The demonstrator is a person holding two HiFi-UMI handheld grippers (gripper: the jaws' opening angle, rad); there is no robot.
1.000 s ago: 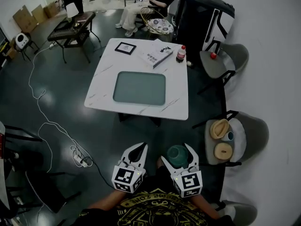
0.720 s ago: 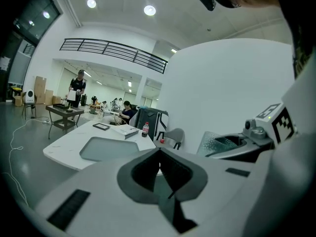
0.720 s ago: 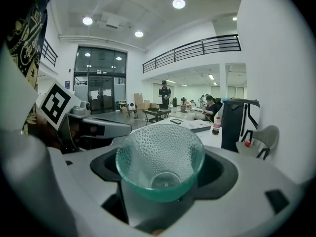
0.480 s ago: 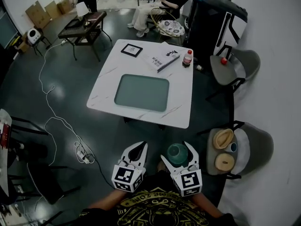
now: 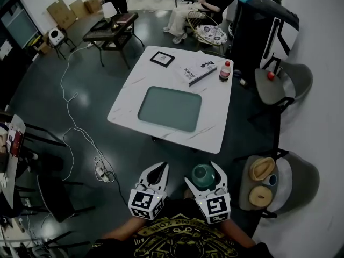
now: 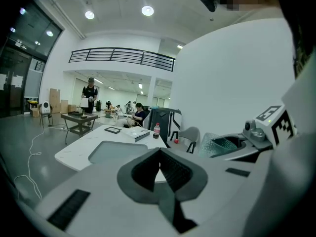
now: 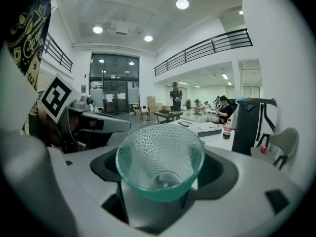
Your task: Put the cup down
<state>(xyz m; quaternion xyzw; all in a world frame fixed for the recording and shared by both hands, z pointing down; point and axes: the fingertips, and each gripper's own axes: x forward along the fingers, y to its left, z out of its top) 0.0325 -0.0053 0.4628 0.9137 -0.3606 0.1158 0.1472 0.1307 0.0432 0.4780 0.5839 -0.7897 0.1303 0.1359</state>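
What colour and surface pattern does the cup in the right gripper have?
The cup is clear green glass with small raised dots, seen best in the right gripper view.

1. Near 6 o'clock in the view, the right gripper [image 5: 203,174] holds a green cup [image 5: 203,172] between its jaws.
2. The left gripper [image 5: 159,169] sits just beside it, at its 9 o'clock.
3. Toward 12 o'clock stands a white table [image 5: 215,120] bearing a grey tray [image 5: 169,108], with a book [image 5: 198,69] and a bottle [image 5: 224,70] at its 1 o'clock corner.

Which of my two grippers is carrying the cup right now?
The right gripper: its jaws are clamped on the green glass cup. The left gripper has its jaws shut together with nothing between them.
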